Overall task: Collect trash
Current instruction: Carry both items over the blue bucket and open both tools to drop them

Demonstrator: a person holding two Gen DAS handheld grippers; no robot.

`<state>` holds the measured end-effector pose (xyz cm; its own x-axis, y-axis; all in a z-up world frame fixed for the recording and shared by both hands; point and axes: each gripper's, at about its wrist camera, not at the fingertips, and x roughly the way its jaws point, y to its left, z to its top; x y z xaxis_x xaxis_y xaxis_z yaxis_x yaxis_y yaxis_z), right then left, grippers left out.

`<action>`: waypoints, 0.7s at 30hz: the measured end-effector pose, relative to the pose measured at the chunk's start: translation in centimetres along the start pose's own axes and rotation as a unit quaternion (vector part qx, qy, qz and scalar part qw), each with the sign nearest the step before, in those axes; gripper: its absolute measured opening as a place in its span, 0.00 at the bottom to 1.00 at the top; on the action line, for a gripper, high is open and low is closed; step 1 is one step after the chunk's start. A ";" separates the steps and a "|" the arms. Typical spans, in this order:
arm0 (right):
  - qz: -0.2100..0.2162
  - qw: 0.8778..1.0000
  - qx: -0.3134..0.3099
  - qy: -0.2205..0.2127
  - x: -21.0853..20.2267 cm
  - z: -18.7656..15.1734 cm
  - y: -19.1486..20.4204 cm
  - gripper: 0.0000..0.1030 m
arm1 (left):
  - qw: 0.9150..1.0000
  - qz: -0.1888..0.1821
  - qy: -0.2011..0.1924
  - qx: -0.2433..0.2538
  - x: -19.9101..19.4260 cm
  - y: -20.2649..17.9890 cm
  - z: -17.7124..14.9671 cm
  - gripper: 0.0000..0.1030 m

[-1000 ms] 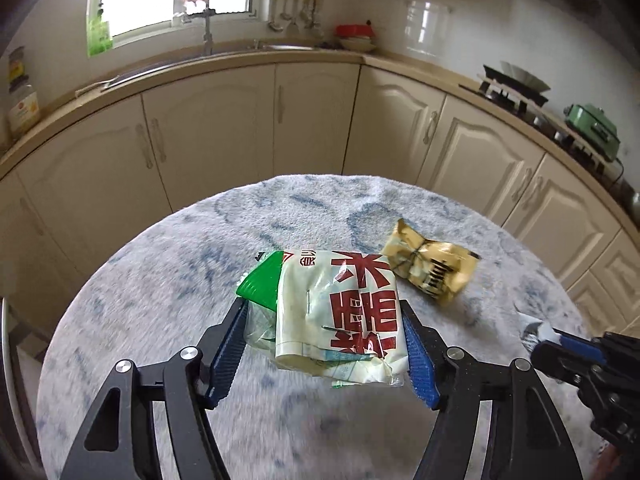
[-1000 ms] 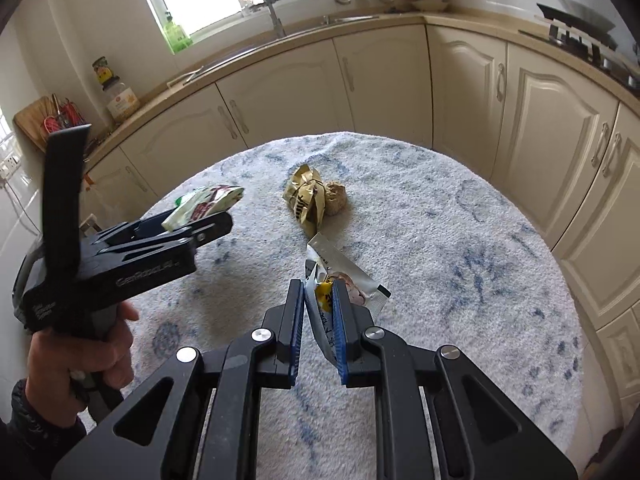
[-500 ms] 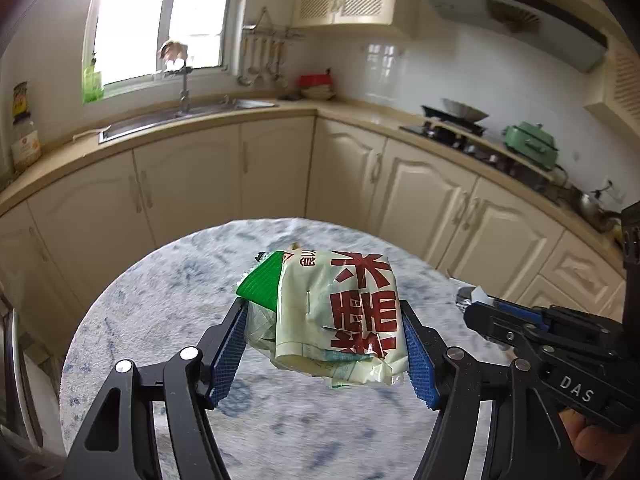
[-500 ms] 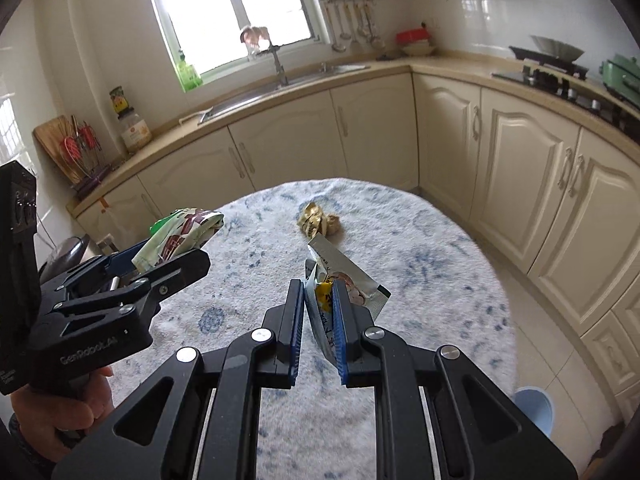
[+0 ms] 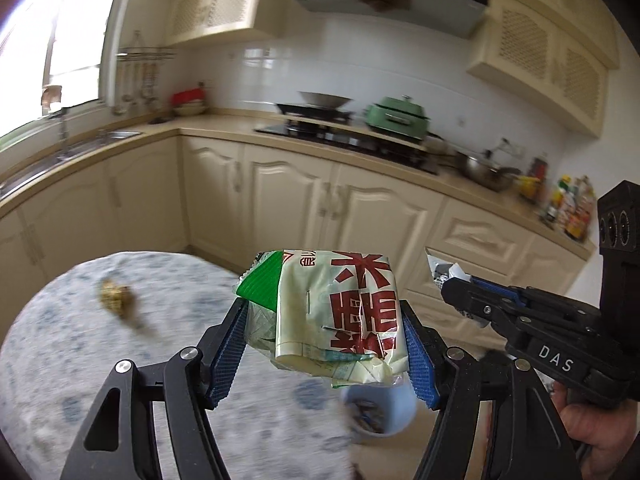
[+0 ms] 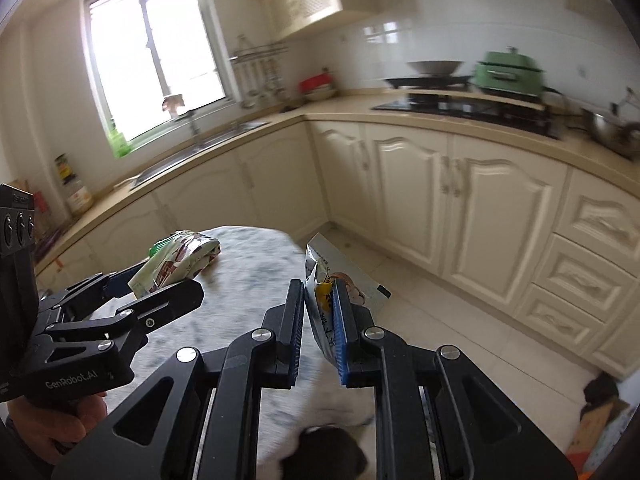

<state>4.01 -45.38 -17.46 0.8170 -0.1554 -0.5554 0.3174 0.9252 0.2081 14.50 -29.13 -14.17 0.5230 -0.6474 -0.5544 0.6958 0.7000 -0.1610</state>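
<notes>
I hold two bits of trash up in the air, one in each gripper. My left gripper (image 5: 324, 344) squeezes a folded food bag (image 5: 332, 312), cream and green with big red letters. The bag is wide, so the two blue pads sit far apart and press on its two sides. My right gripper (image 6: 318, 320) is pinched almost all the way together on a thin silver wrapper (image 6: 320, 280) that sticks up from between the pads.

The thing that matters now is the blue bin (image 5: 380, 408). It stands on the floor next to the round table (image 5: 60, 360). In the left view it shows right under the food bag, a bit to the right. It already has some scraps inside. So I think the left gripper is the nearer one and should let go first. The right gripper (image 5: 472, 300) is off to the right side and must come over after.

I count two wrappers held, one blue bin, and one crumpled gold wrapper (image 5: 116, 298) lying on the table, well behind on the left.
</notes>
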 end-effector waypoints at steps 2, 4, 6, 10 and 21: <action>-0.023 1.000 0.016 -0.001 -0.9 -0.4 -2.8 0.13 | 1.000 -0.025 0.013 0.009 1.9 -2.3 0.2 0.64; -0.047 0.998 0.030 0.002 -1.3 -0.8 -5.4 0.13 | 0.998 -0.051 0.034 0.011 4.1 -4.3 0.1 0.64; -0.065 0.997 0.050 0.009 -1.2 -1.4 -8.4 0.13 | 0.996 -0.067 0.054 0.019 6.6 -6.2 -0.1 0.64; -0.087 0.991 0.096 0.038 0.7 -3.3 -14.0 0.13 | 0.990 -0.086 0.110 0.019 12.3 -8.6 -0.9 0.64; -0.089 0.966 0.208 0.129 8.6 -10.6 -24.9 0.13 | 0.961 -0.101 0.258 0.002 26.3 -11.2 -5.1 0.64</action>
<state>-1.99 -66.10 -35.97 0.6015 -0.1578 -0.7832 0.6512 0.6647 0.3662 17.91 -52.46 -31.07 0.0633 -0.5336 -0.8434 0.7593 0.5741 -0.3063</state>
